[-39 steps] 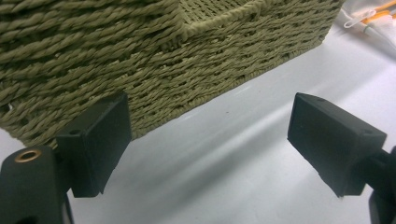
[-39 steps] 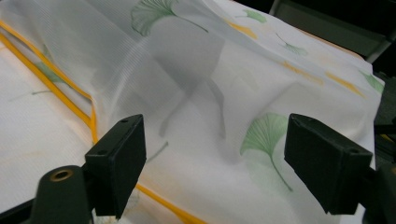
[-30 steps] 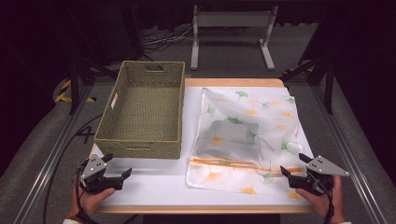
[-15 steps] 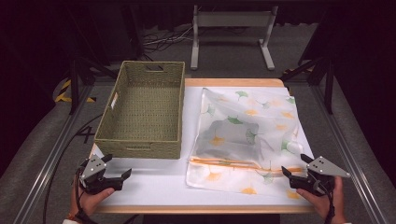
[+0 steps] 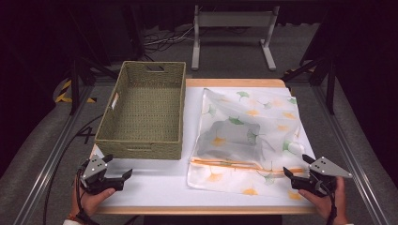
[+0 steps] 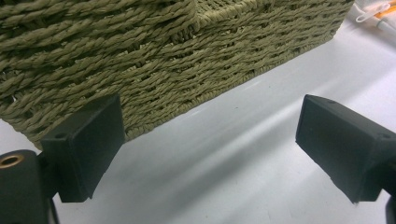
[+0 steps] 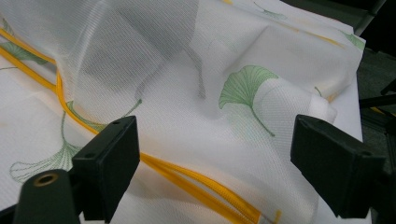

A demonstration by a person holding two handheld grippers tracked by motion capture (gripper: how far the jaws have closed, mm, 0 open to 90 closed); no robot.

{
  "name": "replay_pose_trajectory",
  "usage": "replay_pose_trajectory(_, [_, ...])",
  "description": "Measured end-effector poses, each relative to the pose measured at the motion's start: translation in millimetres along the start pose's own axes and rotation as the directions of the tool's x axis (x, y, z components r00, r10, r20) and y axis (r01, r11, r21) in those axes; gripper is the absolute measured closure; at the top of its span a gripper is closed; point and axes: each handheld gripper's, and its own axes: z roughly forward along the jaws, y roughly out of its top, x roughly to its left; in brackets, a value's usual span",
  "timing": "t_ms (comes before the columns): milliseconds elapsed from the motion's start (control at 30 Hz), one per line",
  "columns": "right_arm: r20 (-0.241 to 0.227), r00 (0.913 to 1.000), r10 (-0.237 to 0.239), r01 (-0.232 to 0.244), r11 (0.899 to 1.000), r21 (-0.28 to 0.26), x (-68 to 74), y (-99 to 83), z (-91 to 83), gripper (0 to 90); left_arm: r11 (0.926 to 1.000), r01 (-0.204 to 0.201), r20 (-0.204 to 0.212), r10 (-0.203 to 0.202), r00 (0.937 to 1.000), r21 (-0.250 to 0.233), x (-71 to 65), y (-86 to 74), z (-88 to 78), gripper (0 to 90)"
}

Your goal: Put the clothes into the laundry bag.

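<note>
the right tool hovers with jaws wide apart at the near right corner of the mesh laundry bag, gripping nothing. the left tool, also spread and empty, sits just before the woven basket. the bag lies flat on the white tabletop beside the empty basket, its yellow zipper closed. judging by this, nothing is grasped yet; all handling remains.

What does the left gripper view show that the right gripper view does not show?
Left gripper view: the woven side wall of the basket close ahead, and bare white table between the open fingers.

Right gripper view: the mesh bag with green leaf prints and its orange zipper, under the open fingers.

Both: two black fingers set wide apart, gripping nothing.
</note>
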Motion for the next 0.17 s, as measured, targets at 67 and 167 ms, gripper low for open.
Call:
replay_pose_trajectory(67, [0.004, 1.0, 0.002, -0.002, 1.0, 0.0, -0.1, 0.0, 0.0, 16.6, 1.0, 0.0, -0.001, 0.0, 1.0, 0.001, 0.0, 0.1, -0.2, 8.3])
replay_pose_trajectory(167, [0.002, 1.0, 0.002, -0.002, 1.0, -0.001, 0.2, 0.0, -0.4, 16.6, 1.0, 0.002, -0.003, -0.002, 1.0, 0.001, 0.2, 0.2, 0.1, 8.2])
